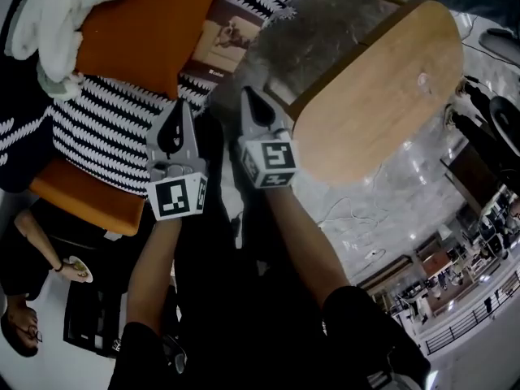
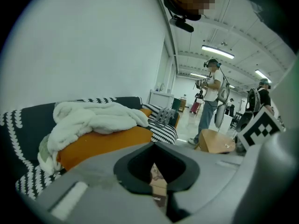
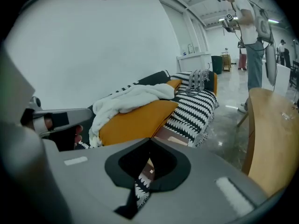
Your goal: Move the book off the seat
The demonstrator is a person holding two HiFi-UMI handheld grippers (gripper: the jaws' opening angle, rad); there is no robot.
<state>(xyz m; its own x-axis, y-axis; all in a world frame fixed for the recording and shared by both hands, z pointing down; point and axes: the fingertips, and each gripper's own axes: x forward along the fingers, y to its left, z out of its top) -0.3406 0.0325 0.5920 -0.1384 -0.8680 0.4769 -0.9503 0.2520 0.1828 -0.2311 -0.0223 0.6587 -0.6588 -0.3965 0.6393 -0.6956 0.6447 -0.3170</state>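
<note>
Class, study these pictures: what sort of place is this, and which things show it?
Probably a large indoor hall or lab with a staged living-room corner: a patterned sofa with an orange cushion, a wooden table beside it, and further back a person wearing a headset under strip lights.

you have book (image 1: 221,45) closed, flat on seat (image 1: 106,128), cover up. tan cover, darker picture, dark strip along one edge. it lies on seat's black-and-white patterned part, just beside orange cushion (image 1: 150,27), near seat's front edge, square to neither.
</note>
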